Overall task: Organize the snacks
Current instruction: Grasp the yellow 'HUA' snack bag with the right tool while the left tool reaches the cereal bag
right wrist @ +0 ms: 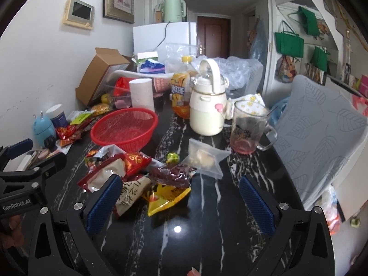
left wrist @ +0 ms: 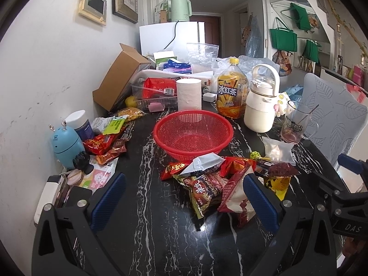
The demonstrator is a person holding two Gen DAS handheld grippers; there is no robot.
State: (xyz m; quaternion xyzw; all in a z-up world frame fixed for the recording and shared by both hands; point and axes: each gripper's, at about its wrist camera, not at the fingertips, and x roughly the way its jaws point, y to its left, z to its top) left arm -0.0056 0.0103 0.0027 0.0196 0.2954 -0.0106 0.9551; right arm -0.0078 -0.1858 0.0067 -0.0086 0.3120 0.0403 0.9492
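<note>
Both hand-held grippers, left point(left wrist: 184, 203) and right point(right wrist: 181, 203), are hovering wide open (holding nothing) before the round red plastic mesh basket point(left wrist: 192, 131); I'd pinch one crinkly foil snack packet point(left wrist: 202, 189) by its edge.

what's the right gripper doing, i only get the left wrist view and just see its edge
observer: The right gripper is open, with nothing between its fingers, low over the black table.
operator: what's nearest to it
observer: A yellow packet lies flat at the near edge of the snack pile, partly under a dark red packet.
operator: anything off the table on that side
observer: A plastic bag with something orange in it lies on the floor below the grey chair.
</note>
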